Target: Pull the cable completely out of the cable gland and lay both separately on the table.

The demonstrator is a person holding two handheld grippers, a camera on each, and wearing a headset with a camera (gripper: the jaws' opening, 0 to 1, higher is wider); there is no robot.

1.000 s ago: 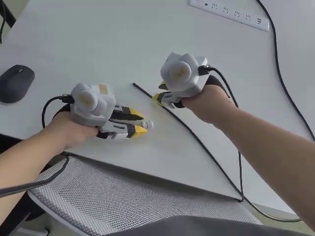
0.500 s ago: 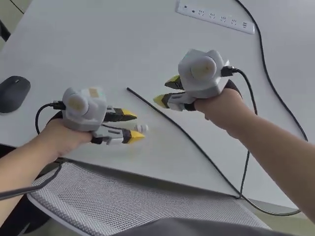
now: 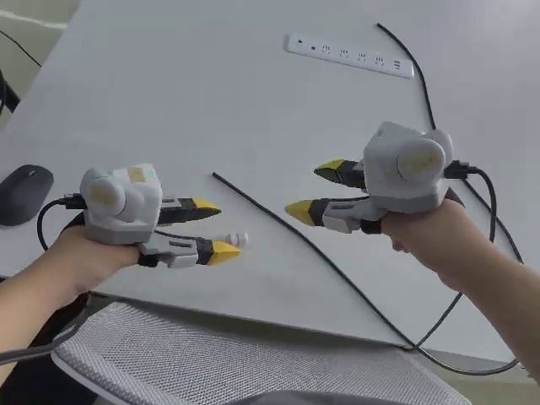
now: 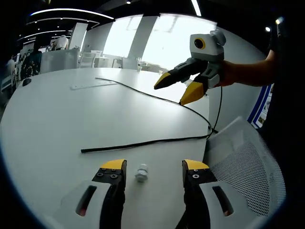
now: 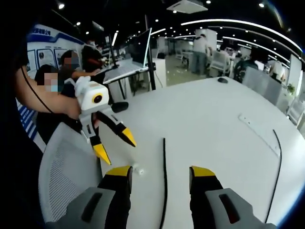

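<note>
Between the spread jaws of the left gripper [image 4: 155, 165] lies one small white cable gland [image 4: 141, 172], nearer the left jaw and touching neither. Its short body seems to run roughly along the jaws. In the head view the cable gland [image 3: 236, 241] sits on the table [image 3: 169, 93] just off the tip of that gripper's nearer jaw.

There is one loose black cable [image 3: 287, 232], apart from the gland. Its free end lies just ahead of the left gripper [image 3: 221, 226]. From there it runs straight and slantwise, passes under the right gripper [image 3: 308, 189] and reaches the table's near edge. From the left gripper's own camera the cable [image 4: 143, 143] lies crosswise ahead of the jaws. From the right gripper's camera the cable [image 5: 164, 176] runs lengthwise between the jaws of the right gripper [image 5: 161, 171].

Both grippers are released, jaws wide, holding nothing, and their tips face each other.

One power strip [image 3: 350, 56] lies well beyond the right gripper. One dark mouse [image 3: 21, 192] sits behind the left gripper. Bare white table spreads ahead of both grippers. The near edge is close behind the left gripper, with one mesh chair [image 3: 211, 354] below it.
</note>
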